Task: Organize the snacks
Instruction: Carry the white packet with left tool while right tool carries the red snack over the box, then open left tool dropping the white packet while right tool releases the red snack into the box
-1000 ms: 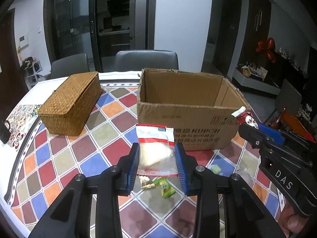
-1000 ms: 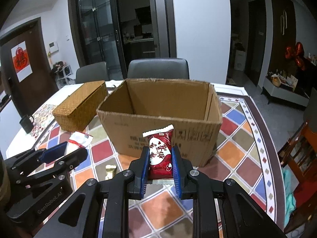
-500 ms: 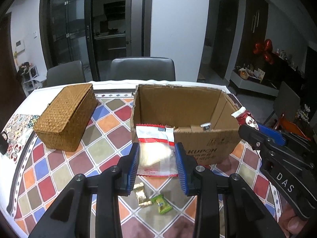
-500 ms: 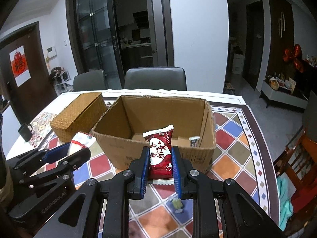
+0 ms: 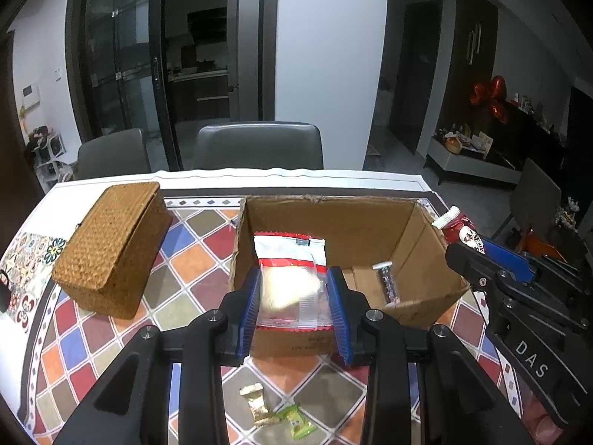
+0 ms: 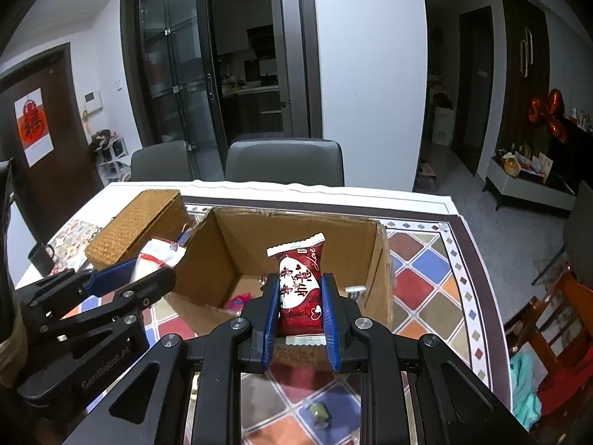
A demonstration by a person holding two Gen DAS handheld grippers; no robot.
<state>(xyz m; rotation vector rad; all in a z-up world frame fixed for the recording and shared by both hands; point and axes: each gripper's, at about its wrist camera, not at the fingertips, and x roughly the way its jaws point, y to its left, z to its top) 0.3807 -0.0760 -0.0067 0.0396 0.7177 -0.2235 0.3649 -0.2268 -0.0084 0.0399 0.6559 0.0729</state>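
Between the blue ribbed pads of the left gripper (image 5: pixel 294 302), in the left wrist view, a clear crinkly plastic pouch with a red-and-white header (image 5: pixel 291 278) is pinched upright, a pale lumpy snack showing through the film. Just beyond the fingertips stands the open brown corrugated cardboard box (image 5: pixel 333 218), its near wall directly under the pouch. On the box floor, ahead and to the right of the jaws, lies one slim dark wrapped bar (image 5: pixel 387 282), so some sorting is already done. Below the gripper, on the glossy diamond-patterned tablecloth (image 5: pixel 192 256), a crumpled gold foil sweet (image 5: pixel 255 402) and a small green wrapped sweet (image 5: pixel 298 421) are left to collect. Off to the left sits a closed, rectangular woven wicker basket (image 5: pixel 111 248), coarse in texture. At far right the right gripper (image 5: pixel 470 250) carries its own packet.

In the right wrist view, the right gripper (image 6: pixel 299 306) is nearly closed, squeezing a glossy dark-red pillow packet with white lettering and crimped ends (image 6: pixel 299 282), held upright over the box's near edge. Something pink (image 6: pixel 239 301) lies inside, ahead and left of the jaws. Another small greenish sweet (image 6: pixel 319 412) rests on the cloth beneath. By my judgement, both held snacks only need releasing into the box; the loose sweets follow.
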